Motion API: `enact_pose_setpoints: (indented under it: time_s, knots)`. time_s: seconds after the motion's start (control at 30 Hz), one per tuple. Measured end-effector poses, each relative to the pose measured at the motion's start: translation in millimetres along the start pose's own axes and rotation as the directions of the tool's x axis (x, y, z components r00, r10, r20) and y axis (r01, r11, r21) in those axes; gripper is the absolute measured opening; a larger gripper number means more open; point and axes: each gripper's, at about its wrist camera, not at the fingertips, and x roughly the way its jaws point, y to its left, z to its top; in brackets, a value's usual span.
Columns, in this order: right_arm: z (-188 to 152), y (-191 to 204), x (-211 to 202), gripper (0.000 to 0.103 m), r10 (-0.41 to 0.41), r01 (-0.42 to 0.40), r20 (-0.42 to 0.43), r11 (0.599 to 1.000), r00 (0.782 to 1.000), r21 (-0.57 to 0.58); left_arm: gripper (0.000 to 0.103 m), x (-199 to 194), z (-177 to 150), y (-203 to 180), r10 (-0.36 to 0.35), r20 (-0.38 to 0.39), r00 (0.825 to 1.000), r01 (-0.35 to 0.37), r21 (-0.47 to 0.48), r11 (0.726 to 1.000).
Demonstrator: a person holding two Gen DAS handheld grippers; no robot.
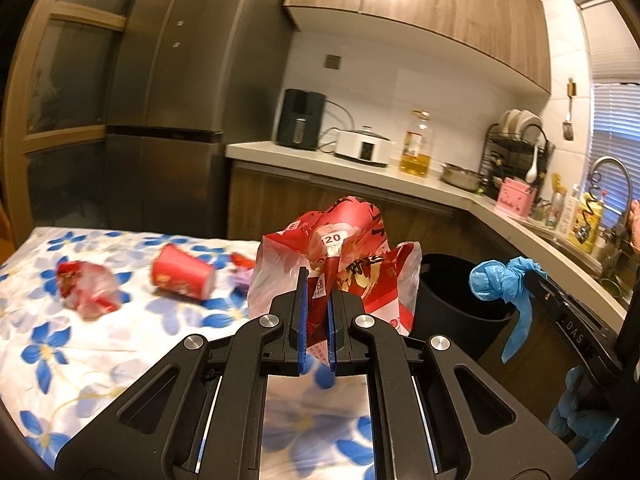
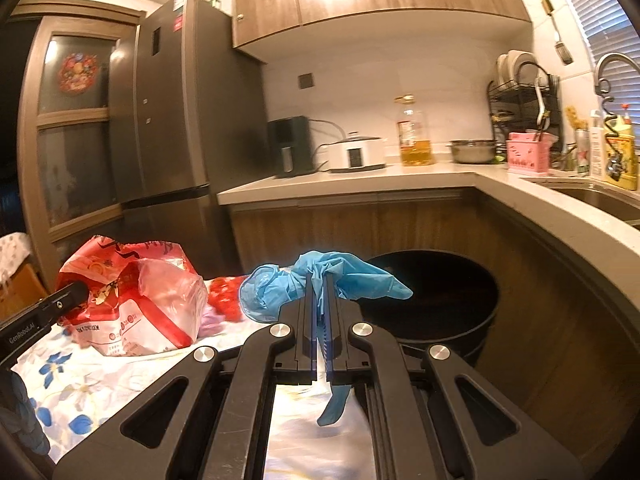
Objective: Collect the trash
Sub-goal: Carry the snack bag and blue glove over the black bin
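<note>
Left gripper (image 1: 316, 300): we see its jaws nearly closed, pinching a red-and-clear bag (image 1: 340, 264) — the bag is lifted clear of the table and stands crumpled above the fingertips.
Right gripper (image 2: 319, 300): we see its jaws pressed together on a blue glove (image 2: 320, 284); one glove finger dangles below the pads, the rest bunches over the tips.
Glove from the left view: we see it hanging in the air to the right of the bag, over the bin's (image 1: 460, 304) near side.
Bin: black, round and open-topped, we find it on the floor beside the table's (image 1: 80, 340) edge, in the corner of the counter (image 2: 400, 178); in the right view it sits just behind the glove.
Table: covered with a white cloth with blue flowers.
Trash on the table: we count a red cup (image 1: 182, 276) lying on its side, a crumpled red-and-clear wrapper (image 1: 86, 290) to its left, and a small red piece (image 1: 242, 262) with something purple beside it — too blurred to name.
Bag from the right view: we see it at the left, held up by the other gripper's black finger, its lower edge close over the cloth; whether it touches we cannot tell.
Counter: a bottle of oil (image 2: 416, 136), a white cooker (image 2: 356, 154) and a steel bowl (image 2: 472, 151) stand on it.
</note>
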Motion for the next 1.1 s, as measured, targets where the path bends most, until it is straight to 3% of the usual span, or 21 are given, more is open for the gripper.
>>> enact_pose_setpoints:
  time_s: [0.4, 0.67, 1.1]
  knots:
    - [26, -52, 2, 0.003, -0.109, 0.106, 0.057, 0.994, 0.992, 0.040, 0.007, 41, 17, -69, -0.110, 0.022, 0.994, 0.108, 0.058, 0.992]
    - [35, -68, 9, 0.003, -0.140, 0.137, 0.073, 0.989, 0.987, 0.047, 0.007, 68, 25, -106, -0.171, 0.035, 0.985, 0.168, 0.079, 0.983]
    - [45, -79, 32, 0.003, -0.153, 0.150, 0.073, 0.987, 0.985, 0.057, 0.007, 106, 35, -132, -0.208, 0.034, 0.978, 0.205, 0.079, 0.976]
